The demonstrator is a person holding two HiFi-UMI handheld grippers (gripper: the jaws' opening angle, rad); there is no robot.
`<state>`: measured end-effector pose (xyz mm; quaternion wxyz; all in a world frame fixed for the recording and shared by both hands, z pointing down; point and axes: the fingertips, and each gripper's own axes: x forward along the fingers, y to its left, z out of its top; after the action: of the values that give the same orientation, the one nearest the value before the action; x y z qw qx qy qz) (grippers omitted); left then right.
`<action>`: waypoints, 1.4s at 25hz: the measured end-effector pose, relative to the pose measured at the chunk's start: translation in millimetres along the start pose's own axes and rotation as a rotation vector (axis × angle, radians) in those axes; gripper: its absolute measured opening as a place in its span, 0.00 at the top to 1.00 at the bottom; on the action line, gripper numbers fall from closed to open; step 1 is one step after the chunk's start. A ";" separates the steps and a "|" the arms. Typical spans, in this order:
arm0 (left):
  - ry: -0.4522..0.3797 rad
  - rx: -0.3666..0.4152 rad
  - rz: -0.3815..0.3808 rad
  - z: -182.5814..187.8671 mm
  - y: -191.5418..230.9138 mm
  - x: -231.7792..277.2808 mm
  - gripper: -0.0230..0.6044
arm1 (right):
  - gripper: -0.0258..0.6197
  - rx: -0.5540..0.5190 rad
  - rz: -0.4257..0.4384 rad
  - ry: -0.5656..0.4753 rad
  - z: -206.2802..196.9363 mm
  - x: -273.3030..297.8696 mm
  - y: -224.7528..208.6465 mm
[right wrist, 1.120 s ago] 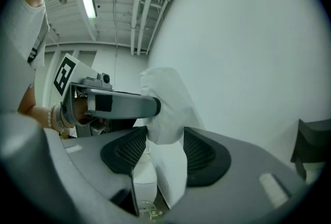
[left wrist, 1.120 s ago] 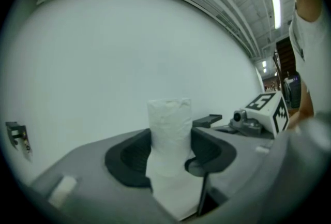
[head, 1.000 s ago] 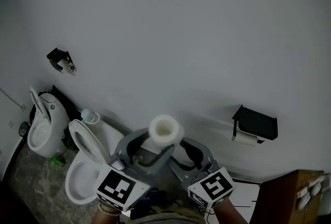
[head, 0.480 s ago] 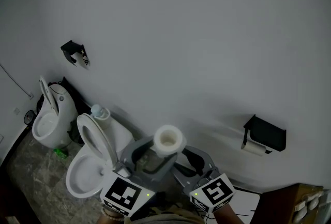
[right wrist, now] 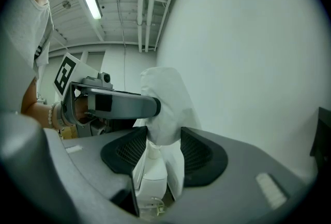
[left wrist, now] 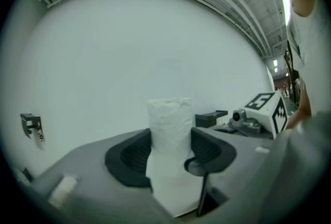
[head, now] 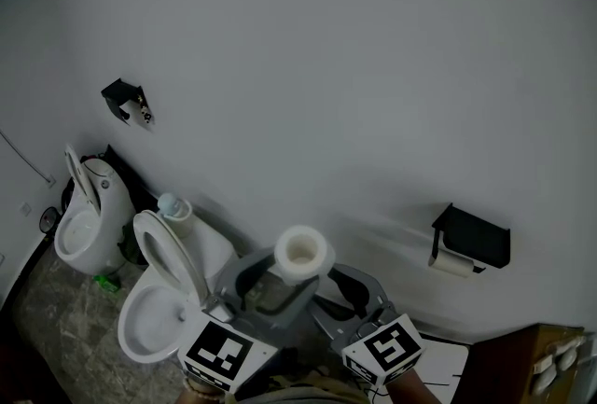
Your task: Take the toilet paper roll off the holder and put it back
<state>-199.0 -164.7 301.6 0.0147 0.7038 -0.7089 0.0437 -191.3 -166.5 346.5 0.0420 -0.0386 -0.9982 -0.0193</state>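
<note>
The white toilet paper roll (head: 303, 253) stands on end in front of the wall, its cardboard core facing up. My left gripper (head: 275, 279) is shut on it, and in the left gripper view the roll (left wrist: 168, 130) sits squeezed between both dark pads. My right gripper (head: 347, 288) is close beside it on the right. In the right gripper view the roll's lower part (right wrist: 164, 114) is pinched between its pads, below the left gripper's finger (right wrist: 121, 105). The black holder (head: 473, 237) hangs on the wall to the right, apart from both grippers, with a white roll (head: 451, 264) under it.
A toilet (head: 159, 304) with its seat up stands at the lower left, with a bottle (head: 173, 208) on its tank. A second white fixture (head: 84, 229) is further left. A small black bracket (head: 126, 101) sits on the wall. A brown cabinet (head: 532, 360) fills the lower right corner.
Both grippers and the roll have stayed together almost in place. The head view has shifted a little, so the wall holder and toilet sit slightly differently in the picture.
</note>
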 end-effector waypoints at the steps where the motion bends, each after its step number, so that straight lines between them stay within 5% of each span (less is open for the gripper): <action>1: 0.000 0.002 -0.007 1.4 -1.6 1.6 0.59 | 0.63 -0.001 -0.007 -0.001 1.0 -1.9 -1.6; 14: -0.028 0.013 -0.138 23.7 -33.4 35.4 0.59 | 0.63 -0.014 -0.138 -0.023 15.5 -38.8 -35.2; 35: -0.188 0.078 -0.394 87.3 -101.2 133.7 0.59 | 0.63 0.030 -0.484 -0.050 12.0 -153.7 -101.3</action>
<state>-95.6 -305.7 229.9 -0.0704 0.8298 -0.5537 0.0014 -47.5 -278.6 317.9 0.0120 0.2018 -0.9793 -0.0130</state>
